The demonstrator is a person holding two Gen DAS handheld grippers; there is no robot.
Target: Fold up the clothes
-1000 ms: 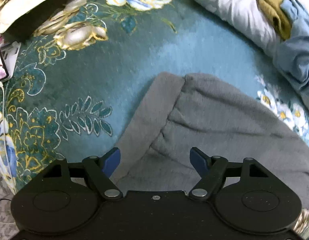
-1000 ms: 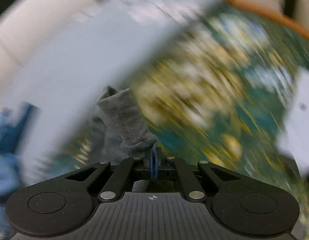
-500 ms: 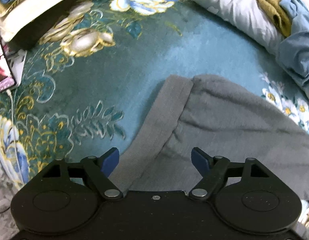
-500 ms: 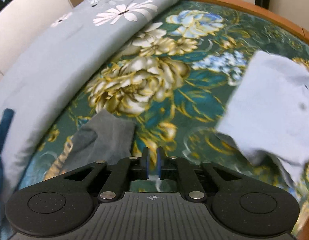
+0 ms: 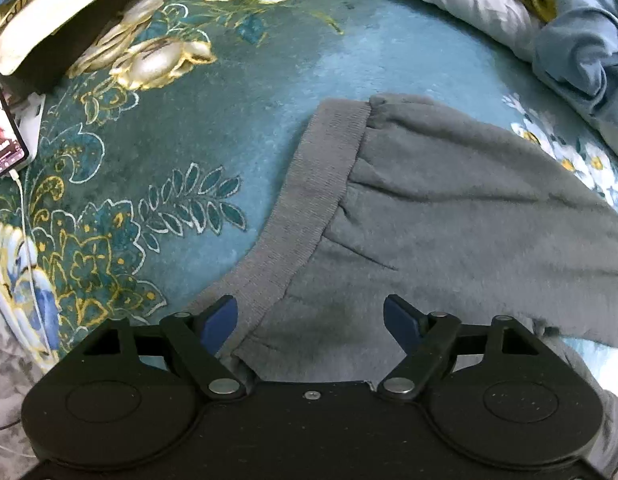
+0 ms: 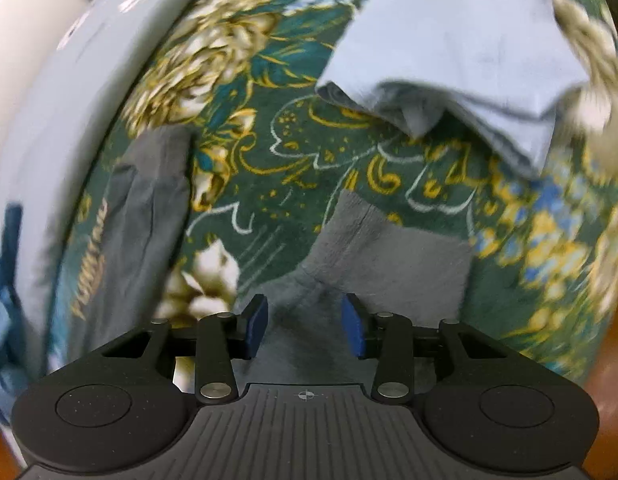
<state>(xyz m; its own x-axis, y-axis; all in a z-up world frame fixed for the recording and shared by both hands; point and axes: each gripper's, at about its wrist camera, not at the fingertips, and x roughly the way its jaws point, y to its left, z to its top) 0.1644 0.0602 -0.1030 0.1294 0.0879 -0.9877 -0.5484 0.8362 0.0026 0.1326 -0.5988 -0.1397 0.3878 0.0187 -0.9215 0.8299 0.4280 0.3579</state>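
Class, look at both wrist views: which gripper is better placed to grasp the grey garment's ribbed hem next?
Left. The left gripper is open with the ribbed hem between its fingers; the right gripper shows no hem.

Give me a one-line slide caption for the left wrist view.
Open left claw poised over the ribbed hem of a gray sweatshirt on a floral blanket.
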